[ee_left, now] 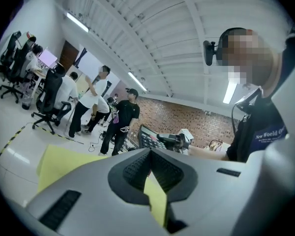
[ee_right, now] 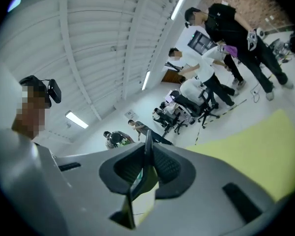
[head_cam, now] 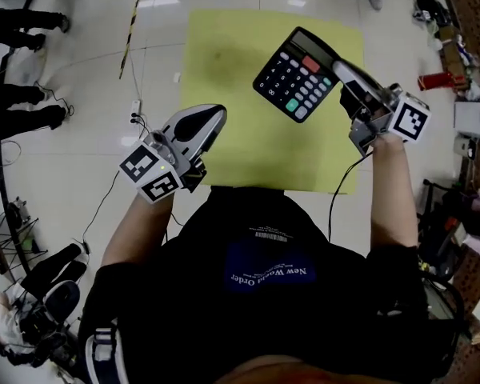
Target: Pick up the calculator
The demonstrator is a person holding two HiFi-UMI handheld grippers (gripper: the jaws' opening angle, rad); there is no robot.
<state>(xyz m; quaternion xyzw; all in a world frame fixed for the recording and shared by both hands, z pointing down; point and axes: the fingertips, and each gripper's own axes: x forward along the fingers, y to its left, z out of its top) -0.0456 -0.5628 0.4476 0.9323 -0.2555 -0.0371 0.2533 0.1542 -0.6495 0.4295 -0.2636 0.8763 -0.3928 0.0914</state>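
Observation:
The black calculator [head_cam: 296, 74], with grey keys plus one red and one green, hangs in the air above the yellow mat [head_cam: 232, 134]. My right gripper [head_cam: 341, 70] is shut on its right edge. In the right gripper view the calculator [ee_right: 146, 154] stands edge-on, pinched between the dark pads. My left gripper [head_cam: 214, 117] floats over the mat's left edge, shut with nothing in it. In the left gripper view its tips [ee_left: 150, 152] meet, and the lifted calculator [ee_left: 147, 137] shows beyond them.
The mat lies on a glossy white floor. People's legs and shoes [head_cam: 24, 106] are at the left, with cables [head_cam: 136, 118] by the mat's left edge. Cluttered shelves and a red item [head_cam: 442, 80] line the right. Office chairs and standing people [ee_left: 120, 119] fill the background.

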